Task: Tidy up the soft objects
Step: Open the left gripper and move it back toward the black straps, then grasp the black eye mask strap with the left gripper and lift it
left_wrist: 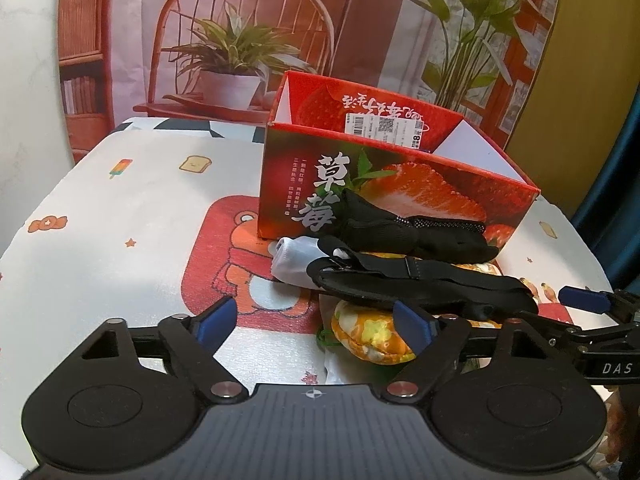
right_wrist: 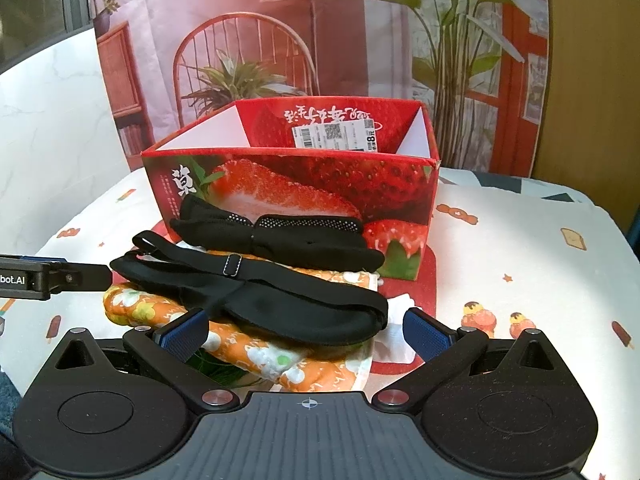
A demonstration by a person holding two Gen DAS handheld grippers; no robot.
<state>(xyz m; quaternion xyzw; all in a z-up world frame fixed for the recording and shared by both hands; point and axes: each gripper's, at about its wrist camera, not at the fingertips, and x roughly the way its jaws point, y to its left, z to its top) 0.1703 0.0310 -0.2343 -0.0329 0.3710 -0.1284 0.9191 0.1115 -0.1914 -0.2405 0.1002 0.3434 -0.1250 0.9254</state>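
Several soft things lie heaped on the worktop (right_wrist: 520, 248) in front of the strawberry box (right_wrist: 304, 184), and the heap itself is the main hazard. The black sleep mask (right_wrist: 280, 312) lies on top of the orange floral pouch (right_wrist: 248, 356), its adjustable strap (right_wrist: 192, 268) looping back towards a black glove (right_wrist: 280, 236) that rests against the box's front wall. White cloth (left_wrist: 292, 260) pokes out from under the pile. A grab at the mask could catch the strap and drag the glove or the pouch along with it. A pinch set too low would likely take the pouch's fabric as well. A dangling strap might also snag on the box rim during the lift, in which case the mask would hang outside rather than drop in. The box looks light, so a nudge could shove it back across the cloth-covered worktop.

The right gripper (right_wrist: 306, 330) has its jaws spread wide, one blue pad on either side of the mask's near edge. The left pad sits over the pouch, and neither pad presses on anything. The left gripper (left_wrist: 318, 320) also stands wide and holds nothing. Its right-hand pad is just beside the pouch and may be brushing it; I cannot tell for sure. Its left-hand pad hangs over bare worktop. Nothing shows inside the box yet, though its floor is hidden.
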